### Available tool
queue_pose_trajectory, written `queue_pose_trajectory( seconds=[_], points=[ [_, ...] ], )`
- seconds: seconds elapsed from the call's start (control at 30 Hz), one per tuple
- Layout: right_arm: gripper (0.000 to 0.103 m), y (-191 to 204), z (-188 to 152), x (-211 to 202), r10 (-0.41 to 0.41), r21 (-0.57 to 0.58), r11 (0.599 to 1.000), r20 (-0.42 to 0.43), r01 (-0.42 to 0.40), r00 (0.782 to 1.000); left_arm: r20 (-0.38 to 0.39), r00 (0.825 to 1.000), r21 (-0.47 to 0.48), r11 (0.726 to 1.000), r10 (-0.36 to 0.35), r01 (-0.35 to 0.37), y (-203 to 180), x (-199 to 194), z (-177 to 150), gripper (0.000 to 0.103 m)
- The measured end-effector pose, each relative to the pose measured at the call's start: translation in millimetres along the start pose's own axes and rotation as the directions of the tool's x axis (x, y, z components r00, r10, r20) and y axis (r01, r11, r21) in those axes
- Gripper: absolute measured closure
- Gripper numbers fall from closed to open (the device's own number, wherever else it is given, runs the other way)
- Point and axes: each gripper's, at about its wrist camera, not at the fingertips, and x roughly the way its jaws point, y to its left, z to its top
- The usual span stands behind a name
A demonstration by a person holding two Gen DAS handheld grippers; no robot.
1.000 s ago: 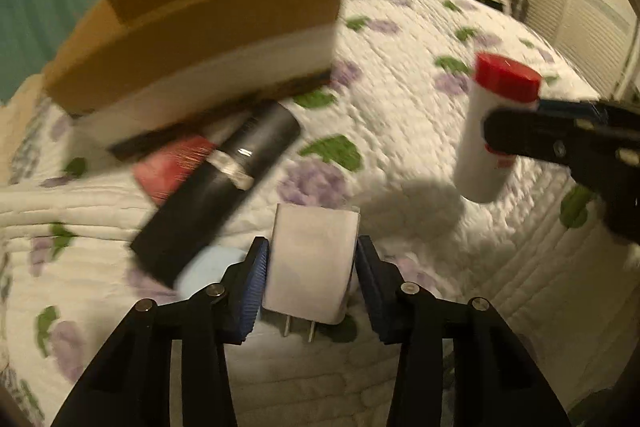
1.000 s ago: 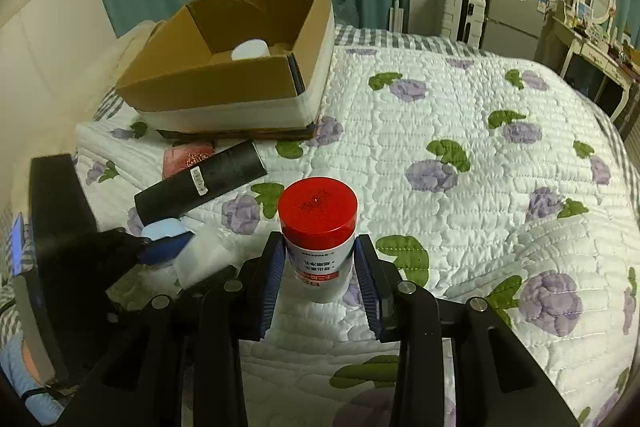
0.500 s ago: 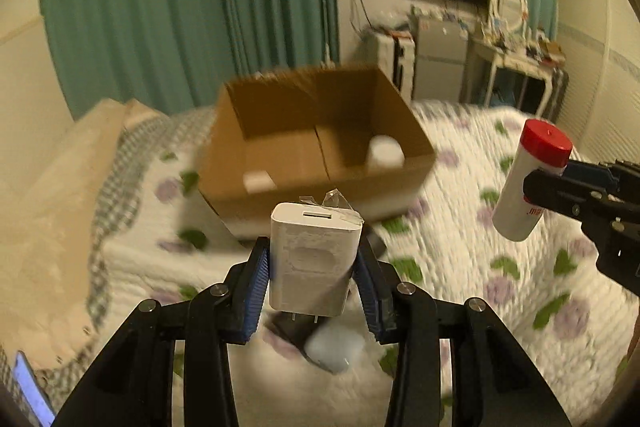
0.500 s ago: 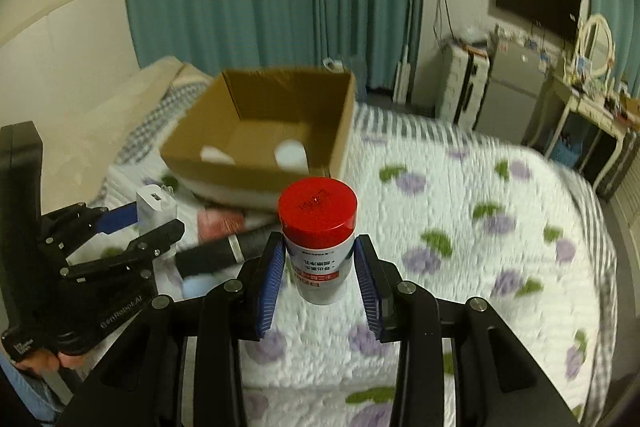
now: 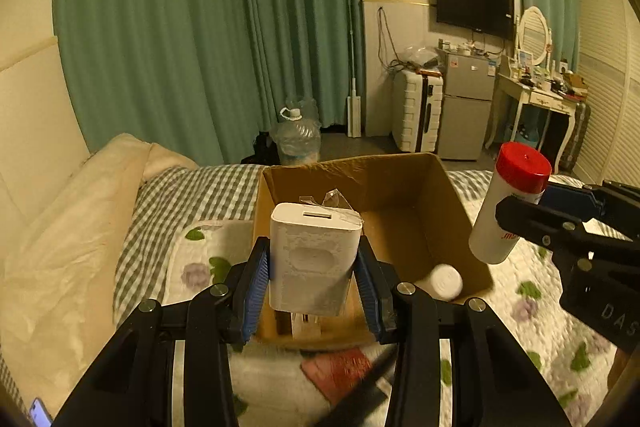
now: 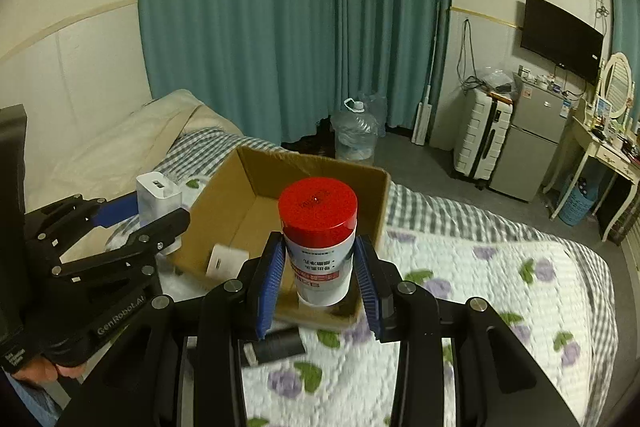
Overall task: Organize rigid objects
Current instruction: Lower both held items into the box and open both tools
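Observation:
My left gripper (image 5: 312,279) is shut on a white charger plug (image 5: 314,259), held upright above the near rim of an open cardboard box (image 5: 404,171) on the bed. My right gripper (image 6: 318,267) is shut on a white bottle with a red cap (image 6: 318,239), held in the air by the box's near right side (image 6: 308,163). The bottle (image 5: 508,203) also shows at the right of the left wrist view, and the charger (image 6: 156,197) at the left of the right wrist view. A white bottle (image 5: 442,281) and a white item (image 6: 226,261) lie inside the box.
A black cylinder (image 6: 278,345) and a red flat item (image 5: 340,371) lie on the floral quilt (image 6: 480,287) in front of the box. Green curtains, a water jug (image 5: 296,139), a suitcase (image 5: 416,111), a small fridge and a dressing table stand beyond the bed.
Both grippers have risen from the quilt with their objects and moved toward the box. The box now sits directly ahead of and below both.

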Motion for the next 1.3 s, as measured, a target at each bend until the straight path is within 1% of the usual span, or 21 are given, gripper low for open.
queue_pose_trajectory(
  seconds=[0.13, 0.27, 0.47, 0.57, 0.63, 0.67, 0.73, 0.77, 0.83, 0.93, 1.13, 1.23, 1.27, 1.3],
  points=[
    [0.068, -2.2, 10.3, 31.5, 0.003, 0.003, 1.0, -0.017, -0.003, 1.0, -0.018, 1.0, -0.006, 1.0, -0.002, 0.002, 3.7, 31.0, 5.5, 0.062],
    [0.068, -6.8, 13.1, 57.3, -0.003, 0.007, 1.0, -0.03, 0.003, 1.0, -0.036, 0.999, -0.007, 1.0, 0.004, -0.004, 5.8, 57.4, 4.6, 0.062],
    [0.068, -14.1, 7.6, 89.3, -0.008, 0.017, 1.0, -0.055, 0.009, 0.998, -0.077, 0.997, -0.018, 1.0, -0.005, 0.004, 6.2, 95.5, 1.8, 0.062],
    [0.068, -17.0, 3.5, 100.6, -0.011, 0.022, 1.0, -0.07, 0.012, 0.997, -0.087, 0.996, -0.012, 1.0, -0.006, 0.005, 4.2, 105.8, -1.0, 0.061],
    [0.068, -19.9, 1.4, 104.4, -0.014, 0.022, 1.0, -0.079, 0.016, 0.997, -0.093, 0.995, -0.022, 0.999, -0.029, 0.027, 5.2, 108.4, -3.5, 0.061],
    [0.068, -20.9, 0.6, 106.0, -0.015, 0.024, 1.0, -0.081, 0.017, 0.997, -0.099, 0.994, -0.032, 0.999, -0.043, 0.04, 5.9, 109.3, -4.2, 0.058],
    [0.068, -22.0, 1.1, 107.2, -0.017, 0.026, 0.999, -0.084, 0.019, 0.996, -0.087, 0.995, -0.039, 0.998, -0.044, 0.04, 6.6, 105.7, -4.7, 0.047],
    [0.068, -22.4, 1.6, 106.7, -0.018, 0.027, 0.999, -0.082, 0.02, 0.997, -0.069, 0.997, -0.036, 0.999, -0.028, 0.026, 6.6, 101.6, -4.1, 0.034],
    [0.068, -22.4, 3.6, 105.4, -0.019, 0.026, 0.999, -0.077, 0.021, 0.997, -0.04, 0.999, -0.018, 1.0, -0.017, 0.016, 6.2, 93.7, -1.8, 0.033],
    [0.068, -19.7, 8.8, 103.5, -0.021, 0.02, 1.0, -0.064, 0.023, 0.998, -0.031, 1.0, 0.004, 1.0, 0.001, -0.001, 8.0, 89.0, 2.5, 0.033],
    [0.068, -15.6, 21.6, 122.2, -0.028, 0.018, 0.999, -0.075, 0.03, 0.997, -0.016, 0.999, -0.027, 0.999, 0.044, -0.044, 23.6, 77.2, 5.2, 0.033],
    [0.068, -11.2, 20.1, 133.3, -0.027, 0.002, 1.0, -0.075, 0.027, 0.997, -0.013, 0.998, -0.043, 0.997, 0.063, -0.063, 30.2, 68.8, 4.4, 0.033],
    [0.063, -9.3, 18.8, 134.9, -0.026, 0.003, 1.0, -0.075, 0.027, 0.997, -0.012, 0.998, -0.048, 0.997, 0.066, -0.067, 32.0, 64.3, 4.5, 0.033],
    [0.052, -7.6, 17.1, 134.1, -0.033, 0.007, 0.999, -0.075, 0.034, 0.997, -0.011, 0.998, -0.053, 0.996, 0.068, -0.069, 34.0, 59.0, 5.1, 0.033]
  ],
)
